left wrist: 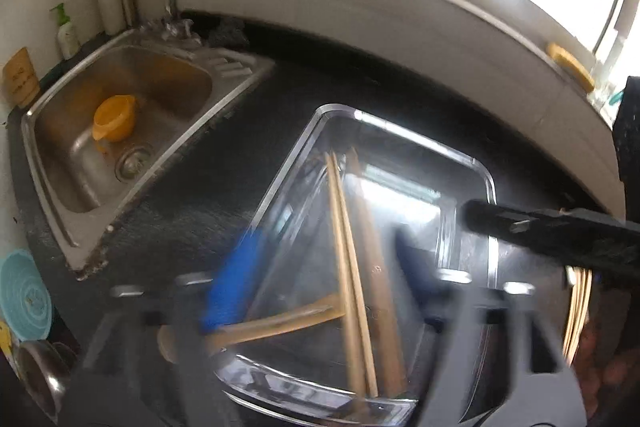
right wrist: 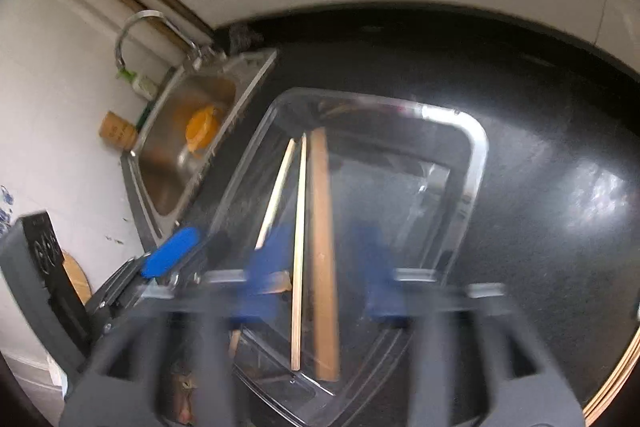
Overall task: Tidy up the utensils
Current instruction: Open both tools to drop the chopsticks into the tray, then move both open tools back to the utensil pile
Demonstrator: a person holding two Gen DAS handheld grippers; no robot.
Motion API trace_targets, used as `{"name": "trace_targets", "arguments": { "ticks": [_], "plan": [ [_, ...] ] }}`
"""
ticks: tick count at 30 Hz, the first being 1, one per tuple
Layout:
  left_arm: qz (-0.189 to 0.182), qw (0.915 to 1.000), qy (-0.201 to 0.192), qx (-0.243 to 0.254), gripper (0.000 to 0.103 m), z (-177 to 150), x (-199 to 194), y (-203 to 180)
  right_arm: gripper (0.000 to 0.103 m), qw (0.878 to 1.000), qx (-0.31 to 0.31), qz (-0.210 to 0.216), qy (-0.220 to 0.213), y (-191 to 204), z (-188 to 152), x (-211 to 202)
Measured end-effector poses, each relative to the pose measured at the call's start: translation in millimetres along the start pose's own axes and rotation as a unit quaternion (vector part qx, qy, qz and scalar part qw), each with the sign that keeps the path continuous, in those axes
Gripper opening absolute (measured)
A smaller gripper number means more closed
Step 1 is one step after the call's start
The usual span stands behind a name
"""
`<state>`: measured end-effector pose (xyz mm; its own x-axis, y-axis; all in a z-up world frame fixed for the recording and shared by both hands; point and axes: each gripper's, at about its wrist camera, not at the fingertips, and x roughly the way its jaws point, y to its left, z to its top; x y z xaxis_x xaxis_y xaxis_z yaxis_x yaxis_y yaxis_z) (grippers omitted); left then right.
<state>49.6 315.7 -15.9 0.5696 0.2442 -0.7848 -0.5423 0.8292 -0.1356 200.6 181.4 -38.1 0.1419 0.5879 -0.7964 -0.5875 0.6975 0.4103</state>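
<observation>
- Right gripper [right wrist: 326, 283]: blue pads spread wide, nothing pinched. It hangs over the near end of the clear tray [right wrist: 478, 163], and the chopsticks [right wrist: 298, 251] and a flat wooden handle [right wrist: 322, 251] run between the pads, but I can't see either pad touching them.
- Left gripper [left wrist: 320, 283]: same deal, jaws well apart, not gripping anything. One blue pad [left wrist: 232, 279] sits outside the tray's left wall, the other is a dark blur inside it.
- Utensils are all in the tray: two thin pale chopsticks lying almost parallel, the broader flat stick beside them, plus another wooden piece [left wrist: 280, 323] lying crosswise near the front with its rounded end poking past the tray wall. Probably a spoon, too blurry to swear to it.
- Progress guess: mostly done, since I see no loose utensils on the counter [right wrist: 540, 147]. What's left is maybe tidying that crosswise one.
- Materials: tray is glossy see-through plastic with rounded corners and a lipped rim, utensils are matte bamboo or wood, counter is dark speckled stone.
- Further out: brushed steel sink [left wrist: 224, 111] with an orange cup [left wrist: 114, 117] tipped inside.
</observation>
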Motion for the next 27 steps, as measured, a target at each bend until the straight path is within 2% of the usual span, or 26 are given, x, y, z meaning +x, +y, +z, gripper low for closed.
{"name": "trace_targets", "arguments": {
  "ticks": [3,5,8,11,17,23,27],
  "plan": [
    [0.003,0.9996,-0.020,-0.018,0.079,-1.0,-23.2,16.9,0.078,1.000,-0.003,0.002,-0.019,-8.1,-5.3,-23.5],
    [0.005,0.9991,-0.033,-0.028,0.088,-5.4,-40.1,29.9,0.079,0.999,0.003,0.007,-0.031,-17.6,-14.5,-40.6],
    [0.009,0.9987,-0.039,-0.031,0.088,-13.6,-54.9,39.5,0.080,0.999,0.011,-0.002,-0.050,-35.9,-37.6,-68.1],
    [-0.010,0.9990,-0.036,-0.022,0.088,-24.5,-63.2,30.2,0.080,0.996,0.016,-0.041,-0.077,-51.7,-64.7,-94.9],
    [-0.072,0.9958,-0.037,0.042,0.090,-45.9,-73.6,-35.7,0.083,0.981,0.056,-0.130,-0.136,-99.8,-126.4,-164.8],
    [-0.141,0.9833,-0.013,0.114,0.091,-76.4,-66.4,-126.8,0.085,0.955,0.121,-0.211,-0.169,-161.7,-196.0,-227.3],
    [-0.164,0.9752,0.003,0.148,0.091,-92.3,-58.5,-175.0,0.085,0.941,0.155,-0.242,-0.177,-196.1,-228.8,-253.5]
  ]
}}
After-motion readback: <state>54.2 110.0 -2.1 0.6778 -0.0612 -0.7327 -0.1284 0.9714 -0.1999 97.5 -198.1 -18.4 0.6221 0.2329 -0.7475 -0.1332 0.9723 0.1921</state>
